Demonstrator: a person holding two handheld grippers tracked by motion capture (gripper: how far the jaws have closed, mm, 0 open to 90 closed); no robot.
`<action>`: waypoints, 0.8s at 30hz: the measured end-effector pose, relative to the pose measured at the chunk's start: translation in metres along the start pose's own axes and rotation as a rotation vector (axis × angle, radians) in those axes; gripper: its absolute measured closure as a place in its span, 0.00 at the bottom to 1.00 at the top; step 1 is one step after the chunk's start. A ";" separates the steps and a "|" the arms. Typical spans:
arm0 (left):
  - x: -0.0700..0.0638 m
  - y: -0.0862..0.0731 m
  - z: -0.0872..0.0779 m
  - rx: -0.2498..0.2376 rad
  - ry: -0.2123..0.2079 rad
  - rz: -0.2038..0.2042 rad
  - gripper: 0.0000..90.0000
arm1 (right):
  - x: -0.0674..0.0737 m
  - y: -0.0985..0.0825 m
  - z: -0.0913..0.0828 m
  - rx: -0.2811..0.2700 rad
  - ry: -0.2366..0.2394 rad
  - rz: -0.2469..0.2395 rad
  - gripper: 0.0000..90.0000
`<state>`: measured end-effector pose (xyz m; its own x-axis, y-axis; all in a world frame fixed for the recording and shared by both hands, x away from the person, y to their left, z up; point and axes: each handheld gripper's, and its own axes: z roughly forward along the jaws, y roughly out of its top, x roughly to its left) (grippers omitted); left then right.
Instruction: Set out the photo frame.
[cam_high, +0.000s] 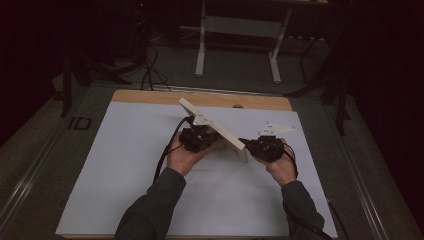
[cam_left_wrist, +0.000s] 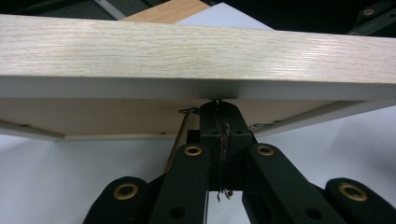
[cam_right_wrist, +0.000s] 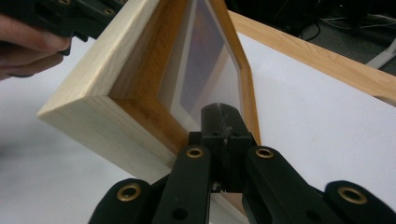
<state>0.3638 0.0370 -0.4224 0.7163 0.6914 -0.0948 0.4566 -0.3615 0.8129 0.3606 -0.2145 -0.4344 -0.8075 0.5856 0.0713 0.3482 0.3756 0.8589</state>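
Note:
A light wooden picture frame (cam_high: 215, 127) is propped on edge over the white sheet, its top rail running diagonally from far left to near right. My left gripper (cam_high: 209, 136) sits against its back side. In the left gripper view the jaws (cam_left_wrist: 218, 105) are shut and their tips touch the backing board beside a small metal tab (cam_left_wrist: 187, 111). My right gripper (cam_high: 248, 145) meets the frame's near end. In the right gripper view the frame's corner (cam_right_wrist: 93, 100) is close, and the shut jaws (cam_right_wrist: 223, 109) rest at its inner lip by the glass (cam_right_wrist: 205, 65).
A white sheet (cam_high: 125, 175) covers most of the wooden table (cam_high: 150, 96). A person's hand (cam_right_wrist: 28, 46) with the left gripper shows behind the frame in the right gripper view. A white desk base (cam_high: 237, 30) and cables lie on the dark floor beyond.

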 end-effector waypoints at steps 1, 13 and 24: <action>0.000 0.001 0.000 0.003 0.001 0.004 1.00 | 0.000 0.000 0.000 0.001 0.002 -0.006 1.00; 0.008 0.002 0.002 0.011 -0.026 0.008 1.00 | 0.007 0.003 0.001 0.010 0.018 -0.035 1.00; 0.013 0.002 0.002 0.016 -0.043 0.011 1.00 | 0.011 0.004 0.000 0.004 0.030 -0.049 1.00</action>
<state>0.3752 0.0439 -0.4237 0.7432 0.6598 -0.1108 0.4568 -0.3794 0.8046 0.3528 -0.2065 -0.4301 -0.8375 0.5445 0.0451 0.3102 0.4061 0.8596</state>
